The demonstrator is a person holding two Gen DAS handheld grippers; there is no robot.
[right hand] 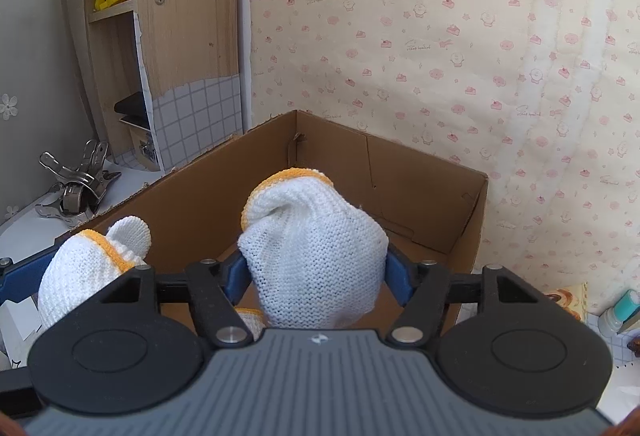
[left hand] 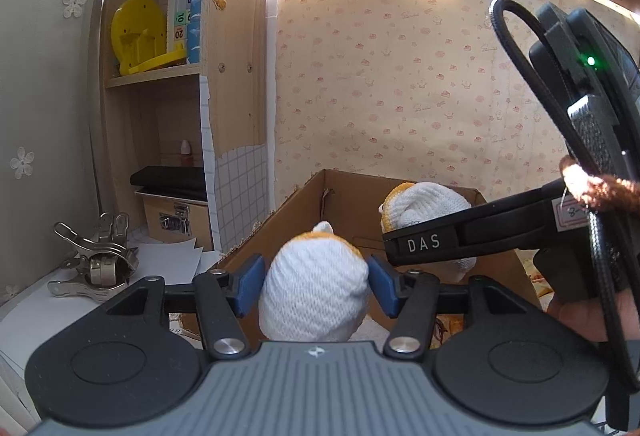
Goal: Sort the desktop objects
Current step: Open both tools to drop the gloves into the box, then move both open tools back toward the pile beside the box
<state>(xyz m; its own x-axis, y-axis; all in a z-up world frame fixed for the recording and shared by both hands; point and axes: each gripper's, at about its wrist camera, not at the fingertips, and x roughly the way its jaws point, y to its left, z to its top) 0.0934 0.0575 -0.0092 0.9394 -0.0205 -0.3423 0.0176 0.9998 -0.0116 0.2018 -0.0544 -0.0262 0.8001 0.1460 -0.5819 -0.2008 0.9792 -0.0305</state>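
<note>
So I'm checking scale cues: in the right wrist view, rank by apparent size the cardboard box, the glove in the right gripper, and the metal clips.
1. cardboard box
2. white knit glove held in the right gripper, though nearness to the camera inflates it
3. metal clips

A desk corner backed by patterned wallpaper and a wooden shelf unit.

Cream wallpaper printed with small pink motifs point(right hand: 440, 35) covers the back wall. At the left stands a light wooden shelf unit point(left hand: 236, 47); its upper shelf holds a bright yellow round plastic piece point(left hand: 136, 35), and lower down a black flat pad point(left hand: 168, 177) lies on a tan box with a metal latch point(left hand: 176, 220). A heap of shiny steel spring clamps point(left hand: 96, 260) rests on white paper sheets point(left hand: 168, 260) on the desk.
</note>
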